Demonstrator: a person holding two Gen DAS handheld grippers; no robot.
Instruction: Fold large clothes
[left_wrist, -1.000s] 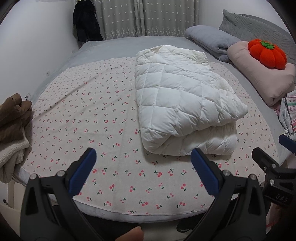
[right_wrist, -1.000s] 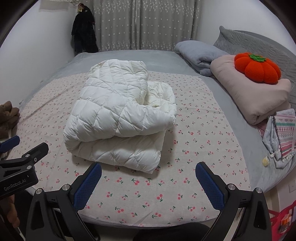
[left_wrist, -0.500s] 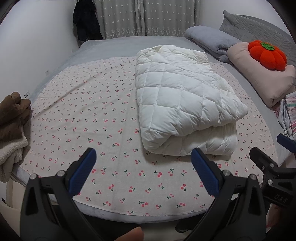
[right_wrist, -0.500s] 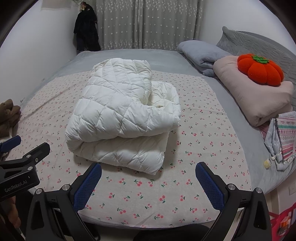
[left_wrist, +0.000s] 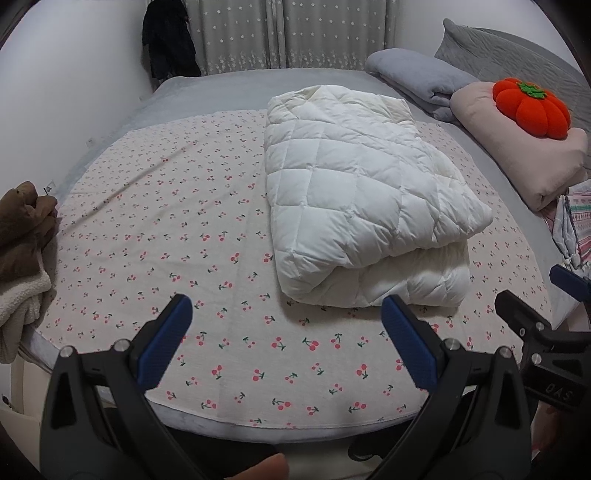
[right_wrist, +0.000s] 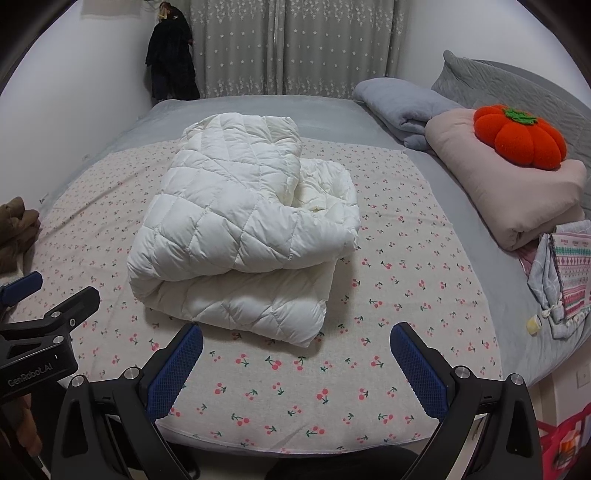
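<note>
A white quilted puffer garment (left_wrist: 362, 199) (right_wrist: 243, 229) lies folded in a thick bundle on the cherry-print sheet (left_wrist: 155, 229) (right_wrist: 406, 280). My left gripper (left_wrist: 286, 332) hangs open over the sheet's near edge, short of the bundle's front left corner, holding nothing. My right gripper (right_wrist: 295, 354) is open too, just in front of the bundle's near edge, with nothing between its fingers. Each gripper shows at the side of the other's view.
A brown and cream garment (left_wrist: 18, 251) hangs off the bed's left edge. At the right lie a pink folded blanket (right_wrist: 509, 181) with an orange pumpkin cushion (right_wrist: 517, 136), a grey blanket (right_wrist: 399, 103) and patterned clothes (right_wrist: 565, 273). Curtains (right_wrist: 295, 48) hang behind.
Both grippers have drifted slightly, with the bundle a little closer in the right wrist view. The garment itself has not moved, and both grippers stay open.
</note>
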